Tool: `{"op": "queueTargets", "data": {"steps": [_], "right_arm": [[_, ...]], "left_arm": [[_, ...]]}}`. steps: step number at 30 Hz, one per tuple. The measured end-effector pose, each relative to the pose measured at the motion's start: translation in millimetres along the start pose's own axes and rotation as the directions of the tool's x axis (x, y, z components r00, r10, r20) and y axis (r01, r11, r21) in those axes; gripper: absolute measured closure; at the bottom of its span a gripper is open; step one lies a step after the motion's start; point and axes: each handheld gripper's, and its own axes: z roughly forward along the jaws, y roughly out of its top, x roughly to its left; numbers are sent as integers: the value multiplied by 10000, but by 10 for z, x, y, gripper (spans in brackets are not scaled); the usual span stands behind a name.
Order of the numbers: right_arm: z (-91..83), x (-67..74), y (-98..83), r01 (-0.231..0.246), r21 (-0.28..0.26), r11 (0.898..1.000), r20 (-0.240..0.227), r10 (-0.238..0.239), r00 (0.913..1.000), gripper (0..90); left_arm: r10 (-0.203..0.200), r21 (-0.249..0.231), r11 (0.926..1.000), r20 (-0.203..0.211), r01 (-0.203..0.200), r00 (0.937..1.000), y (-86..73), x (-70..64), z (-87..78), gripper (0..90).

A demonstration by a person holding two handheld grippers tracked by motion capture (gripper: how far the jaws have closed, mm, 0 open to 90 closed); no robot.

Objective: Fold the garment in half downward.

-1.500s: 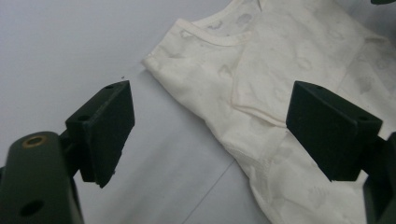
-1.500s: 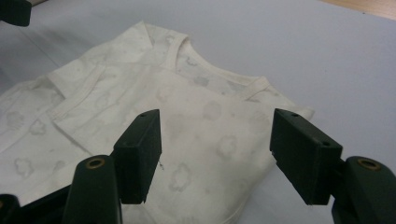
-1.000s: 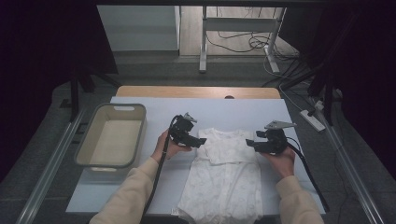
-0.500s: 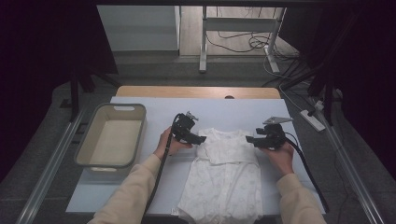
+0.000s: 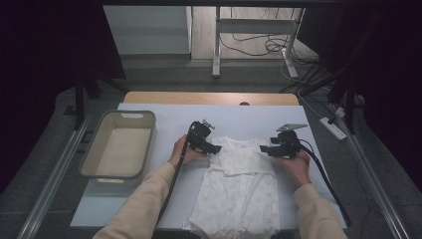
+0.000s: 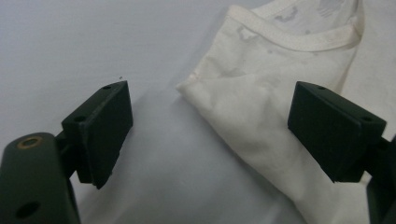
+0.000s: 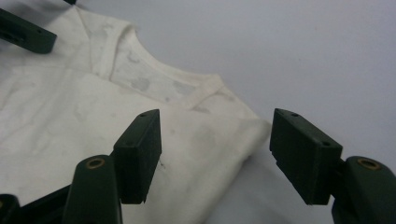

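A white baby garment (image 5: 239, 191) lies flat on the pale table cover (image 5: 164, 122), neckline toward the far side. My left gripper (image 5: 217, 148) hovers at the garment's left shoulder, jaws open. In the left gripper view its jaws (image 6: 210, 135) stand wide apart, with the folded shoulder corner of the garment (image 6: 261, 112) between them and untouched. My right gripper (image 5: 264, 148) is at the garment's right shoulder, also open. In the right gripper view the jaws (image 7: 217, 154) straddle the shoulder edge of the garment (image 7: 70, 116) without pressing on it.
A grey-rimmed plastic basket (image 5: 119, 115) stands on the left part of the table. Cables trail from both grippers toward the near edge. Beyond the table's far wooden edge (image 5: 209, 98) are a metal stand and floor cables.
Both hands have come down a little toward the garment's shoulders. The jaws stay open and the garment has not moved.
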Motion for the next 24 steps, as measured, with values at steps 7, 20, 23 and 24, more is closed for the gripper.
{"op": "queueTargets", "data": {"steps": [7, 20, 23, 24], "right_arm": [[67, -11, -33, 44, 488, 9988, 180, -53, 9998, 340], [104, 4, -52, 188, 737, 9971, 70, -194, 9998, 564], [108, 16, -49, 272, 741, 9969, -103, -265, 9996, 692], [106, 14, -47, 191, 752, 9970, -180, -178, 9997, 766]], "left_arm": [[106, 26, 9999, 24, -106, 9999, 4, -26, 34, 161], [556, -440, 9975, 64, -552, 9984, -53, -89, 0, 518], [545, -489, 9974, 313, -530, 9980, -66, -96, -10, 670], [538, -491, 9975, 455, -515, 9975, -69, -99, -11, 726]]}}
